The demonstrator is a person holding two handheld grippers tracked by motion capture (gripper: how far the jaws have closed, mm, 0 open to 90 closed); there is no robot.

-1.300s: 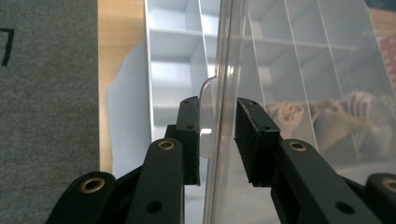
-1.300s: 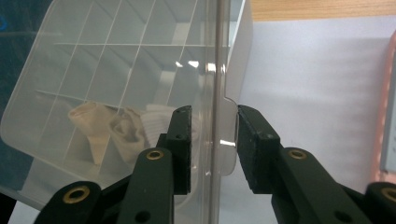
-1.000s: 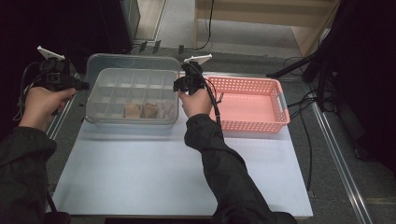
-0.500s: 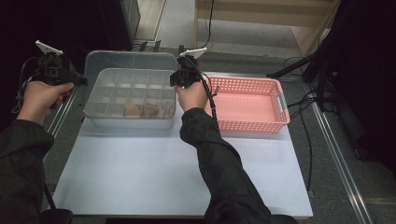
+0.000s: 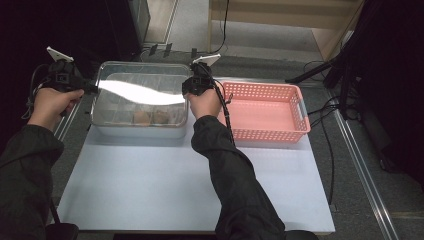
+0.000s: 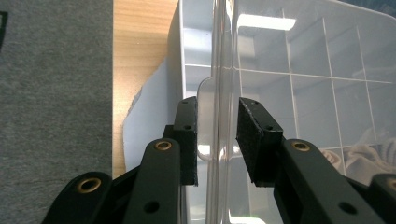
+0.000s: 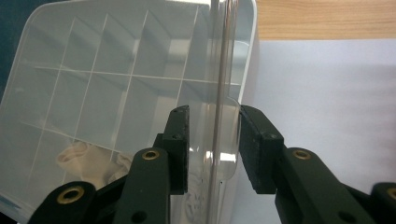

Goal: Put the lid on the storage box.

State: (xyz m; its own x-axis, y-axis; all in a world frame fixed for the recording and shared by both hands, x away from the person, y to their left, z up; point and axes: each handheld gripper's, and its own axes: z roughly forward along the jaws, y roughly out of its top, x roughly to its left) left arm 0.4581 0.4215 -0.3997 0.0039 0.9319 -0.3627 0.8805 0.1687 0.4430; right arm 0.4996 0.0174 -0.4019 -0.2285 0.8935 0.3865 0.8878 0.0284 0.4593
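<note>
A clear plastic box [image 5: 140, 131] with a grid of compartments stands at the back of the white board [image 5: 175, 190]. Pale crumpled items [image 5: 152, 116] lie in its front compartments. Its clear lid [image 5: 140, 92] is held a little above it and catches a bright glare. My left gripper [image 5: 92, 90] grips the lid's left edge and my right gripper [image 5: 186, 90] its right edge. In the left gripper view the lid's tab [image 6: 208, 121] stands between the jaws of the gripper [image 6: 215, 109], over the box [image 6: 289, 93]. In the right gripper view the gripper [image 7: 212, 114] clamps the lid's rim [image 7: 219, 56] likewise.
A pink plastic basket [image 5: 265, 132] stands just right of the box, close to my right hand. Black cables [image 5: 325, 125] and a dark stand lie off the board's right side. A metal rail [image 5: 360, 170] runs along the right edge.
Both grippers have moved up and away from the person, and the lid between them has come up off the box and now reflects light.
</note>
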